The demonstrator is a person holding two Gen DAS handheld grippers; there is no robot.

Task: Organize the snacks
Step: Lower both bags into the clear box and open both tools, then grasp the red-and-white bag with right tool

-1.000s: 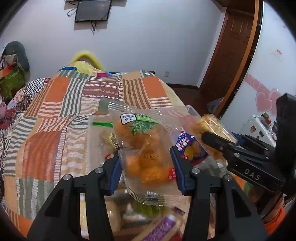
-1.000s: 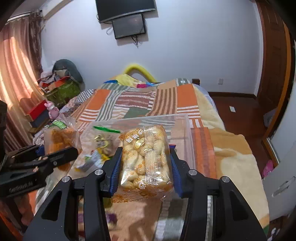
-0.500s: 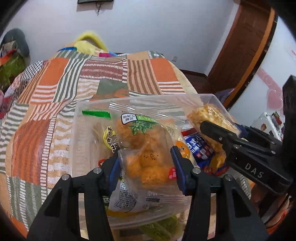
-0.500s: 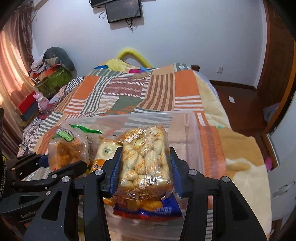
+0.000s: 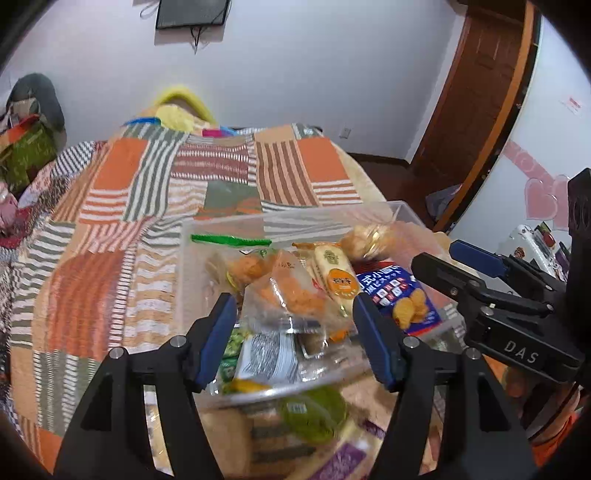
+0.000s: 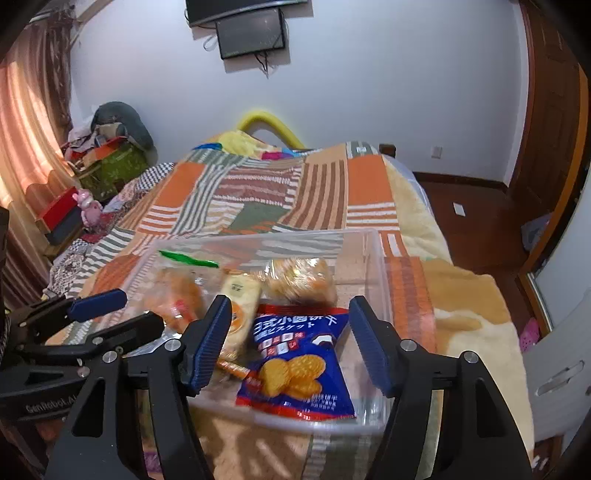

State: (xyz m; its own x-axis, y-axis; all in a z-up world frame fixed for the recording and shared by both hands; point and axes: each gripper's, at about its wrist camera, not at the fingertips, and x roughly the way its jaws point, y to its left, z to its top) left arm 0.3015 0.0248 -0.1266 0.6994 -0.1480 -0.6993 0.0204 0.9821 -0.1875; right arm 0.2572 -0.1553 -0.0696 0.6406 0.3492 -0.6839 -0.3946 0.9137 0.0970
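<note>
Both tongs have just been opening: the left tongs [image 5: 295, 328] and right tongs [image 6: 286, 336] stand spread, pinching nothing. The orange bag [image 5: 291, 295] and biscuit bag [image 6: 299, 282] lie in the tub [image 6: 373, 266] on the bed [image 6: 321, 192]

1. A home bedroom: a bed [image 6: 321, 192] under an orange, green and white striped patchwork blanket [image 5: 147, 206] fills the room.
2. A dark screen [image 6: 251, 33] hangs on the white wall.
3. A wooden door [image 5: 476, 92] stands at the right.
4. Pink curtains [image 6: 26, 122] and piled clothes [image 6: 110, 136] sit at the left.
</note>
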